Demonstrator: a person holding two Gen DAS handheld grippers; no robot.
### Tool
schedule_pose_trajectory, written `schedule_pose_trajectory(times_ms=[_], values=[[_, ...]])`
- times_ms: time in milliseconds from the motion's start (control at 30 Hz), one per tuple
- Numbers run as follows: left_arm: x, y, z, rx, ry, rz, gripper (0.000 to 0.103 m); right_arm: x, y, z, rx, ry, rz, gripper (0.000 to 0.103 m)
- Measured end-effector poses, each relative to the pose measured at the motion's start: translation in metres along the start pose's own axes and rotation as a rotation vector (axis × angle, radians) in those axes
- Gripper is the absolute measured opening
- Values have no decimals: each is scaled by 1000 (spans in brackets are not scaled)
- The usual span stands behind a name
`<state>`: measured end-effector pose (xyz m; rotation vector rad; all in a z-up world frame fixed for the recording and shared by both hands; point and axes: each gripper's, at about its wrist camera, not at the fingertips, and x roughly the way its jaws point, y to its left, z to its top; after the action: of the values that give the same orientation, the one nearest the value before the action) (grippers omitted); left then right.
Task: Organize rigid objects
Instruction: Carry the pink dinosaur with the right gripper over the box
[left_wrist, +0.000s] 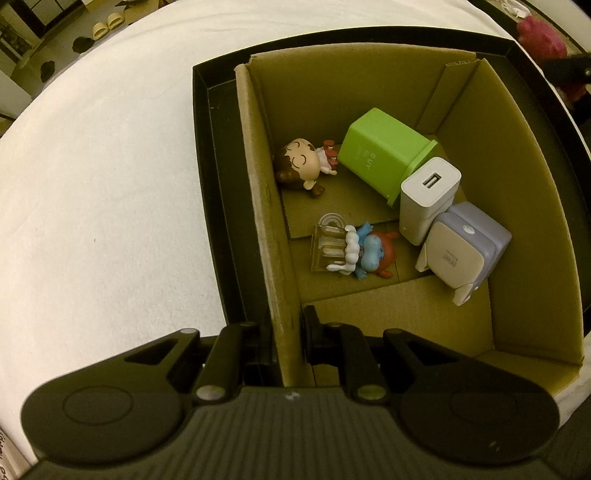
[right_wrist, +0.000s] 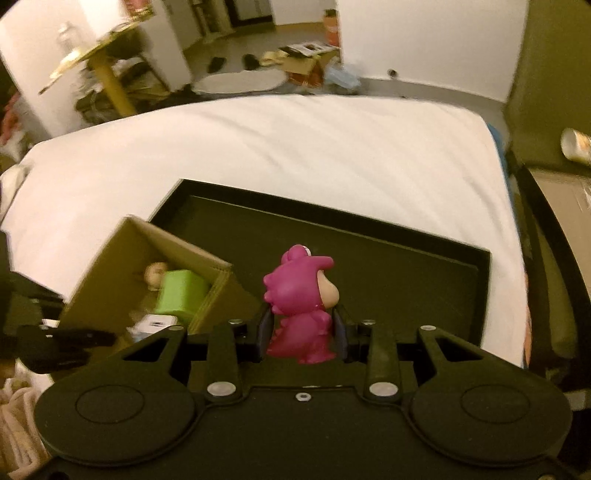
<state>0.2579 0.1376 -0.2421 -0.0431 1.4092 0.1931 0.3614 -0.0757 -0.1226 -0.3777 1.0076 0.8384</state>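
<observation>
My left gripper (left_wrist: 286, 339) is shut on the left wall of an open cardboard box (left_wrist: 258, 206), which stands in a black tray (left_wrist: 207, 155). Inside lie a green toy bin (left_wrist: 384, 155), a brown-haired doll (left_wrist: 301, 166), a white charger (left_wrist: 428, 199), a grey-lilac adapter (left_wrist: 461, 251) and a blue-and-red figure on a clear stand (left_wrist: 354, 251). My right gripper (right_wrist: 302, 332) is shut on a magenta dinosaur figurine (right_wrist: 301, 302), held upright above the tray (right_wrist: 369, 258), to the right of the box (right_wrist: 147, 280).
The tray lies on a white bed (right_wrist: 295, 147). The left gripper (right_wrist: 55, 339) shows at the left edge of the right wrist view. Beyond the bed are a yellow-legged table (right_wrist: 107, 74), floor clutter, and a can (right_wrist: 576, 144) at right.
</observation>
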Motion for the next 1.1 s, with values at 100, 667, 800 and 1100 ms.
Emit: schedule_pose_trajectory(times_ms=[100,667,800,1100], values=[[0,0,1,-1,-1,-2,13,-8,18,6,-38,-10,23,34],[-1,3,-5,-2,-15,-18,12,6,85,16,-133,43,75,34],[-1,5,-5,-8,-17,-23,12,16,96,15,-139,70,67,34],[-1,7,-6,-12,-20,-27,13,33,104,11,-128,118,25,36]])
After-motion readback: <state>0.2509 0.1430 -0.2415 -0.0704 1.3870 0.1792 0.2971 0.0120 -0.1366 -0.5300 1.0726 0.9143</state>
